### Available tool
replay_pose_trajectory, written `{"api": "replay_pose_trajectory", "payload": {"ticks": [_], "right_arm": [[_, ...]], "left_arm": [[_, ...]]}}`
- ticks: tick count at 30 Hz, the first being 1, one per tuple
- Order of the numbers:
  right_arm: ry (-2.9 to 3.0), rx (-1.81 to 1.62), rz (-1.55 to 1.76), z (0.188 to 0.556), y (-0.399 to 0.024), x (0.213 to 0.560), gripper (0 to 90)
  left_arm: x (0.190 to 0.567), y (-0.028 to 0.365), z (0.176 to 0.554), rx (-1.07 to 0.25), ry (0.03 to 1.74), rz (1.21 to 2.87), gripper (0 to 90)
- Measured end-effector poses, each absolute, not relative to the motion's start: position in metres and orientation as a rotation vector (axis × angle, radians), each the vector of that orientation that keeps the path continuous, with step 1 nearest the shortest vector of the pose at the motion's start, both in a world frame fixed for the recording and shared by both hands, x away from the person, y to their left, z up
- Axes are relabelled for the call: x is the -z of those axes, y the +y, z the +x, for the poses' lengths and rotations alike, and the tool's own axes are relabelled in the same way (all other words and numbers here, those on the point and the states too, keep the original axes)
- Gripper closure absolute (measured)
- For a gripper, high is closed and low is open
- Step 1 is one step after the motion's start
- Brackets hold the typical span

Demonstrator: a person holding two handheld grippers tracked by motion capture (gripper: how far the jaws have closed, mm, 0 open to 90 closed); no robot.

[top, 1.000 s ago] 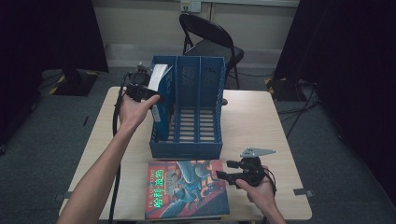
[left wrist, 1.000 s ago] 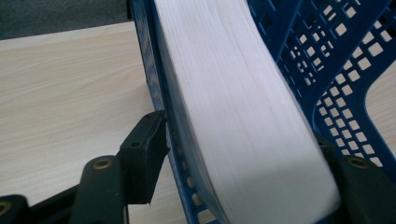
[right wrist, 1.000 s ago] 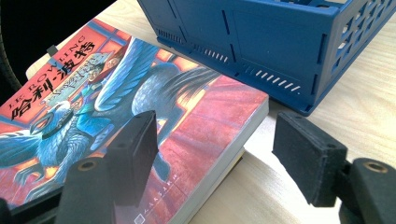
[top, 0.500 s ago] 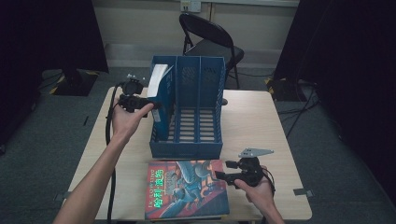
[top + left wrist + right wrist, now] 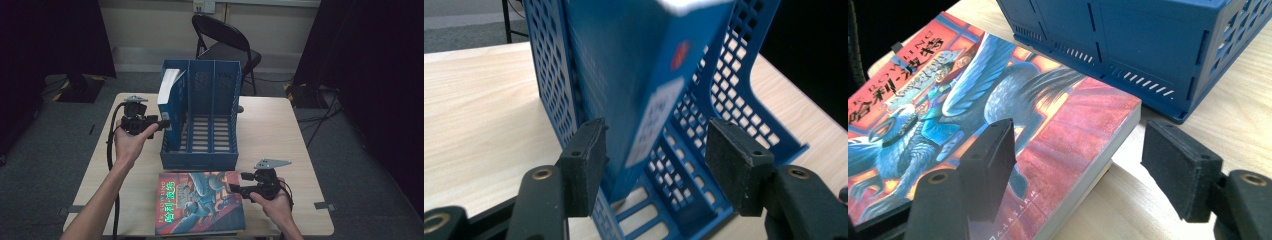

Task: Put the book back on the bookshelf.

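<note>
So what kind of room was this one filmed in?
Probably a staged recording room, not a home: black curtains hang on both sides, a folding chair stands behind one wooden table, and cables run across grey carpet.

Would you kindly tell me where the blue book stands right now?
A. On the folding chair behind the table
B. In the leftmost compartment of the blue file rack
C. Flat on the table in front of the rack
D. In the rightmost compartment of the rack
B: in the high view the blue book leans upright in the leftmost slot of the blue file rack, and the left gripper has its fingers astride the book's lower edge.
</note>
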State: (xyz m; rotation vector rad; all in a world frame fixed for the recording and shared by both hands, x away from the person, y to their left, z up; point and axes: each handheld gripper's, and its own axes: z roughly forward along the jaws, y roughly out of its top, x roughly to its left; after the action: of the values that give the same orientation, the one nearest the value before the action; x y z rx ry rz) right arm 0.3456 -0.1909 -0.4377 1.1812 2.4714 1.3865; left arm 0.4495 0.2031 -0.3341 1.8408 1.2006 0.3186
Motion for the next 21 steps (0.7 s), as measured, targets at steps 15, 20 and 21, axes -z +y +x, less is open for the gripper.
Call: {"api": "replay_pose_trajectory", "payload": {"ticks": [15, 20, 21], "right_arm": [[2.48, -1.335, 1.137, 0.343, -0.184, 0.438, 40.2], [2.458, -1.342, 1.14, 0.343, -0.185, 0.437, 43.2], [2.452, -1.34, 1.138, 0.343, -0.184, 0.437, 41.6]], "left_arm": [[0.369, 0.212, 0.396, -0.272, 1.091, 1.891, 52.7], [0.388, 0.216, 0.374, -0.266, 1.113, 1.915, 51.2], [0.392, 0.218, 0.37, -0.257, 1.119, 1.909, 51.3]]}}
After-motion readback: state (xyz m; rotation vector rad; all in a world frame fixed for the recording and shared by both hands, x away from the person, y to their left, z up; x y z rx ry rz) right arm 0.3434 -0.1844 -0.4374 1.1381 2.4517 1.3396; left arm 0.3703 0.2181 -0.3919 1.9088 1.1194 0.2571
